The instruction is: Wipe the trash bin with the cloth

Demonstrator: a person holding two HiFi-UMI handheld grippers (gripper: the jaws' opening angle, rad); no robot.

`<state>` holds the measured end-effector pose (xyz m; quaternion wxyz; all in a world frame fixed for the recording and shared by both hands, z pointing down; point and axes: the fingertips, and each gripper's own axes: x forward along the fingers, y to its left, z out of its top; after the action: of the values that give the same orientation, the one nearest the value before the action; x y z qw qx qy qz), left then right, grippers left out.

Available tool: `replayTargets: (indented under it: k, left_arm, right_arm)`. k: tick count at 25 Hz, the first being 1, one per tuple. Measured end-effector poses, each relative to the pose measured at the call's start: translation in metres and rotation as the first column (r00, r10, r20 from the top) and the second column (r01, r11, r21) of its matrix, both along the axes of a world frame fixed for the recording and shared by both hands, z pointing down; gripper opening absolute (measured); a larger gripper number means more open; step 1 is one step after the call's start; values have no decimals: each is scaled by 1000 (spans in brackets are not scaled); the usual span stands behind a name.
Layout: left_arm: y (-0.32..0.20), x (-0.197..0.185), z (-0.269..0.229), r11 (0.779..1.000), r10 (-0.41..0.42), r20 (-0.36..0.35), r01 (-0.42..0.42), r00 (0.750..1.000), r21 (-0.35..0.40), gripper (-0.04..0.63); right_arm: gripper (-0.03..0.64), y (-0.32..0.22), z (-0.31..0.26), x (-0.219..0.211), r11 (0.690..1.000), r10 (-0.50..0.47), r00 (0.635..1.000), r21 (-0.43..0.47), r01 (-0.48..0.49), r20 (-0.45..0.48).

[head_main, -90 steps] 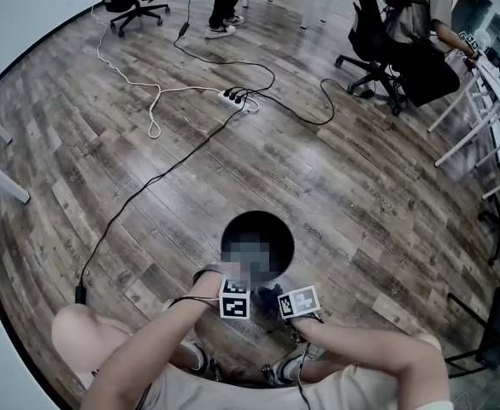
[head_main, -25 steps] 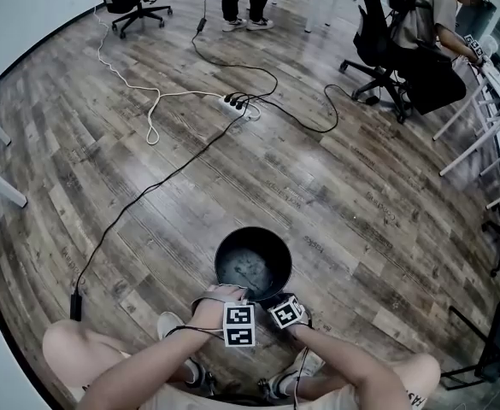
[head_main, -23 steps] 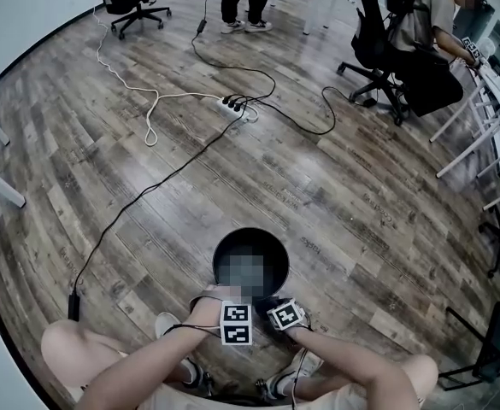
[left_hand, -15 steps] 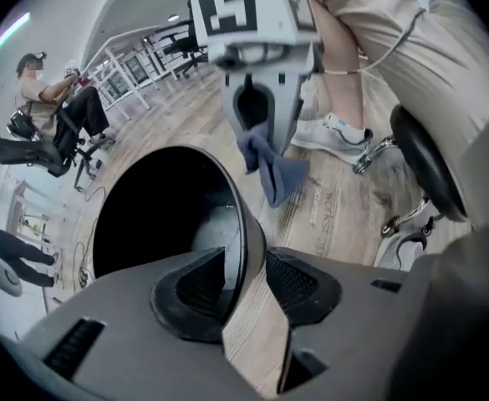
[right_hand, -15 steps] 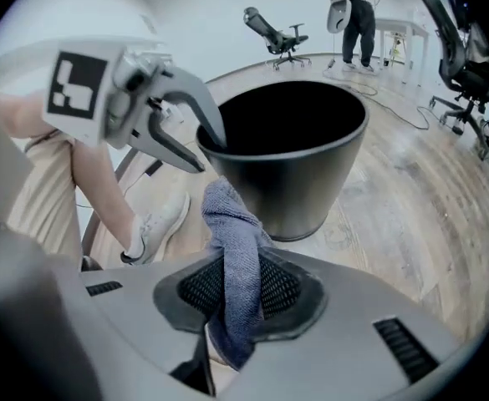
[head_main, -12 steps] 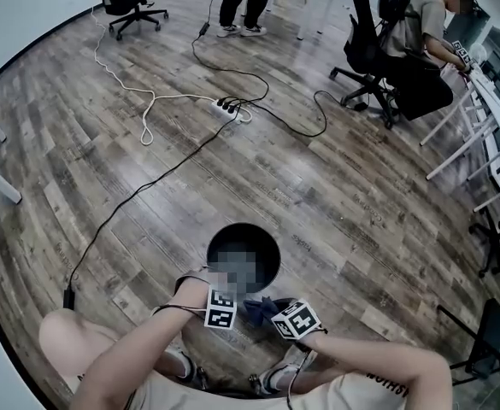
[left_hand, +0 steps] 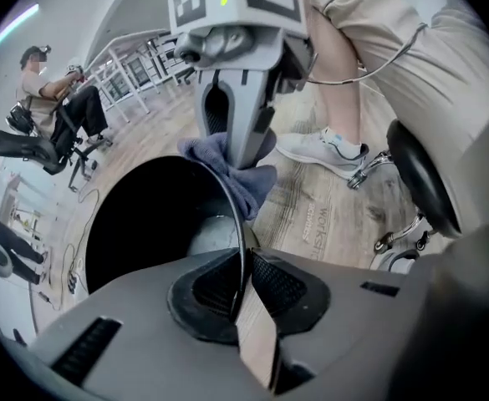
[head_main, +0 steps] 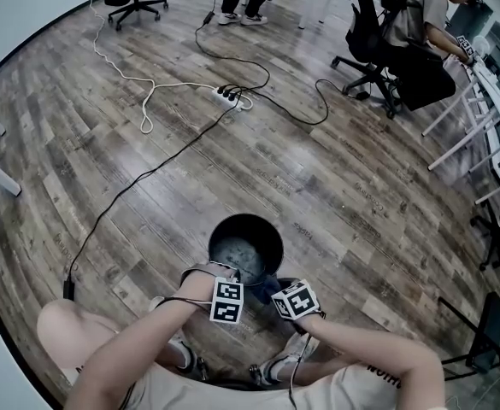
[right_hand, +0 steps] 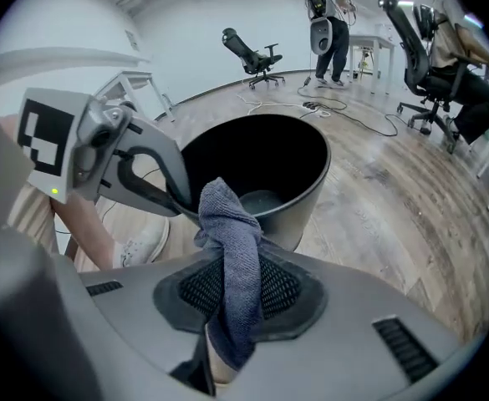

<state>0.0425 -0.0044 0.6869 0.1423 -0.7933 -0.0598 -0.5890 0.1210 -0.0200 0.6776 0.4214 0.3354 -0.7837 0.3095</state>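
A black round trash bin stands on the wood floor in front of my knees. My left gripper is clamped on its near rim; its jaws have just been closing, with the thin rim between the pads. In the head view, the left gripper sits at the bin's near left edge. My right gripper is shut on a blue-grey cloth, which hangs bunched from the jaws just above and beside the bin's near rim. The cloth touches the rim's outside.
Black and white cables and a power strip lie across the floor beyond the bin. Office chairs, a seated person and table legs stand at the far right. My shoes and a stool's base are close behind the bin.
My right gripper has risen with the cloth, from low beside the bin up to its near rim. My left gripper stays at the rim.
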Motion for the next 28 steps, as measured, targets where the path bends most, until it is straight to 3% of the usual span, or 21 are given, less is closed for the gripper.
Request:
replayTargets:
  k: [8,18,21,24,28]
  left_arm:
    - [5,8,-3,998,-36,-30,34,999,-59,34]
    - [0,13,-5,988,-133,-43,129,990,-89,29]
    - [-1,15,-5,980,-172,-28,168,985,-105,28]
    - [0,17,-5,974,-196,-27,192,980,-117,26]
    - [-2,20,-6,974,-206,-38,201,978,-104,28]
  right_arm:
    - [84,-6,33,-5,996,-49,998,78,53,-50]
    - [84,-19,132,0,984,-83,982,141,107,-167]
    - [84,-24,155,2,988,-54,980,134,80,-193]
    - [84,-19,185,1,996,-4,984,86,19,-177]
    - [84,-20,199,2,995,55,987,90,-41,-150]
